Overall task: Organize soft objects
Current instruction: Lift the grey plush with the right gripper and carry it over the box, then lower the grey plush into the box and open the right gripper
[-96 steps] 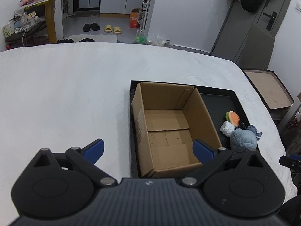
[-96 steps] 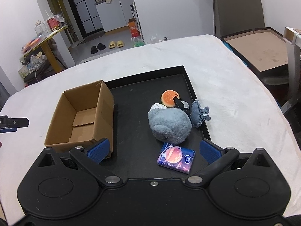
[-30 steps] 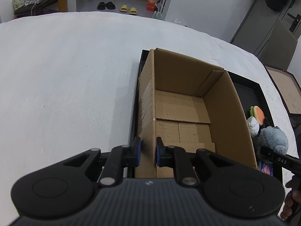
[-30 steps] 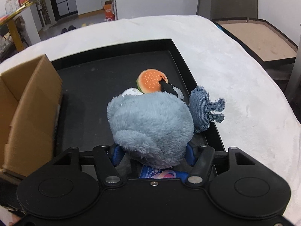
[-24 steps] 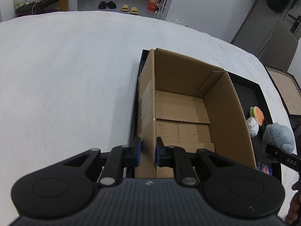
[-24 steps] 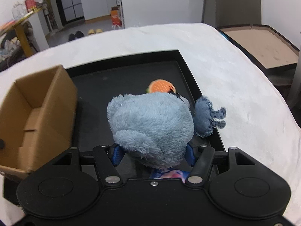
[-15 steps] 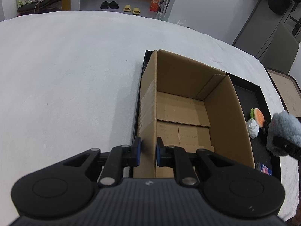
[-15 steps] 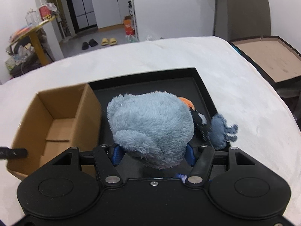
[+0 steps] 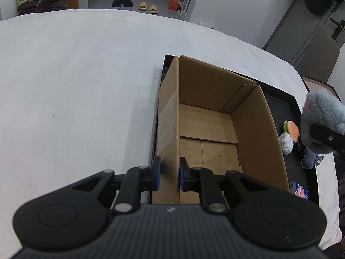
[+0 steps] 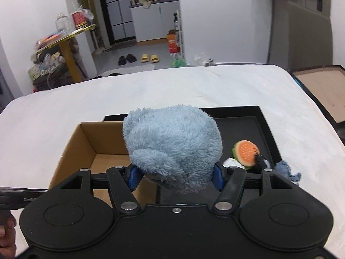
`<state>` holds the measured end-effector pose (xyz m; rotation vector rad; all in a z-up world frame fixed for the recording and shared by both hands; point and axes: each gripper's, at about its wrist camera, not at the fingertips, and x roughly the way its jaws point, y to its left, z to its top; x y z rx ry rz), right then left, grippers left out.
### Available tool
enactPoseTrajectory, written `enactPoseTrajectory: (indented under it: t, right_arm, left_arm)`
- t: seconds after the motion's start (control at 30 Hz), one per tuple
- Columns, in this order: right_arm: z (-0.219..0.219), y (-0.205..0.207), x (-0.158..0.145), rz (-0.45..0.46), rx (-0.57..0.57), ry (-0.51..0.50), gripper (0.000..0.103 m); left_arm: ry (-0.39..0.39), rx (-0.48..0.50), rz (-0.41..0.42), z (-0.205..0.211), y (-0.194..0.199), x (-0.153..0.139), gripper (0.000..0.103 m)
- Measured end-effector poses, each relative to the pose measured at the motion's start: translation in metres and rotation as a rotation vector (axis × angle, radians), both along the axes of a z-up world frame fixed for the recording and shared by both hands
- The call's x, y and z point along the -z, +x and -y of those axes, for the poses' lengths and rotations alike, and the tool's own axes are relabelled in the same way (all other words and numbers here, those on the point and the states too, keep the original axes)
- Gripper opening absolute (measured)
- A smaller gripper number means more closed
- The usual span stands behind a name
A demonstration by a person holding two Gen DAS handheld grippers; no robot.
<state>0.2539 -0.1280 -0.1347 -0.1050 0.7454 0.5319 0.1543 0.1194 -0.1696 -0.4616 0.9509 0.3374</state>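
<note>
Right gripper (image 10: 174, 178) clamps the blue plush (image 10: 172, 149) in the air beside the box (image 9: 217, 118), whose wall the left gripper (image 9: 168, 173) pinches, so nothing is packed yet: box empty, burger toy (image 10: 245, 152) and others on the tray (image 10: 262, 118).

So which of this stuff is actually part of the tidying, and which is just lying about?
Part of the job:
- blue plush, held in the right hand-held gripper
- cardboard box, wall pinched by the left hand-held gripper
- burger toy
- denim toy
- black tray

Just lying about:
- slippers
- yellow table
- small packet, possibly
</note>
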Motion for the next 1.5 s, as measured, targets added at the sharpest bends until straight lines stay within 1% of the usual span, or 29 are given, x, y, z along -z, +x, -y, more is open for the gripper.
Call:
enactPoseTrajectory:
  t: [0.13, 0.43, 0.6, 0.8, 0.93, 1.0, 1.07, 1.2, 1.27, 1.3, 1.33, 1.37, 1.43, 1.5]
  right_arm:
    - [-0.012, -0.003, -0.002, 0.012, -0.032, -0.002, 0.061]
    - [-0.043, -0.010, -0.001, -0.006, -0.099, 0.006, 0.061]
    - [-0.059, -0.011, 0.006, -0.038, -0.137, 0.015, 0.061]
    - [-0.076, -0.007, 0.018, -0.085, -0.162, -0.001, 0.061]
    - [-0.091, -0.007, 0.023, -0.104, -0.184, -0.008, 0.061]
    - [-0.097, -0.006, 0.024, -0.112, -0.193, -0.008, 0.061]
    - [-0.103, -0.005, 0.026, -0.121, -0.198, -0.009, 0.062]
    - [-0.110, -0.003, 0.030, -0.137, -0.203, -0.006, 0.062]
    - [-0.114, -0.004, 0.032, -0.143, -0.204, -0.006, 0.063]
    - [-0.115, -0.004, 0.033, -0.146, -0.207, -0.005, 0.065]
    - [-0.117, -0.004, 0.033, -0.149, -0.213, -0.003, 0.071]
    - [-0.119, -0.005, 0.035, -0.152, -0.226, 0.001, 0.074]
    - [-0.122, -0.004, 0.040, -0.161, -0.240, -0.005, 0.075]
    - [-0.124, -0.005, 0.046, -0.172, -0.233, -0.024, 0.075]
  left_arm:
    - [-0.003, 0.005, 0.003, 0.000, -0.001, 0.001, 0.015]
    - [-0.030, 0.020, -0.008, -0.002, -0.001, 0.001, 0.016]
    - [-0.027, 0.039, 0.012, -0.004, 0.001, 0.000, 0.016]
    - [-0.021, 0.051, 0.011, -0.007, 0.007, 0.007, 0.017]
    - [-0.029, 0.030, 0.024, -0.012, 0.005, 0.010, 0.016]
    - [-0.045, 0.023, 0.027, -0.015, 0.005, 0.012, 0.016]
    - [-0.039, 0.028, 0.025, -0.015, 0.005, 0.013, 0.016]
    - [-0.053, 0.028, 0.028, -0.018, 0.003, 0.014, 0.016]
    - [-0.061, 0.023, 0.030, -0.020, 0.003, 0.014, 0.016]
    - [-0.064, 0.022, 0.031, -0.020, 0.003, 0.014, 0.016]
    - [-0.064, 0.021, 0.031, -0.021, 0.003, 0.015, 0.016]
    - [-0.063, 0.021, 0.031, -0.021, 0.003, 0.015, 0.016]
    - [-0.069, 0.025, 0.035, -0.021, 0.004, 0.016, 0.017]
    - [-0.059, 0.026, 0.035, -0.020, 0.003, 0.015, 0.017]
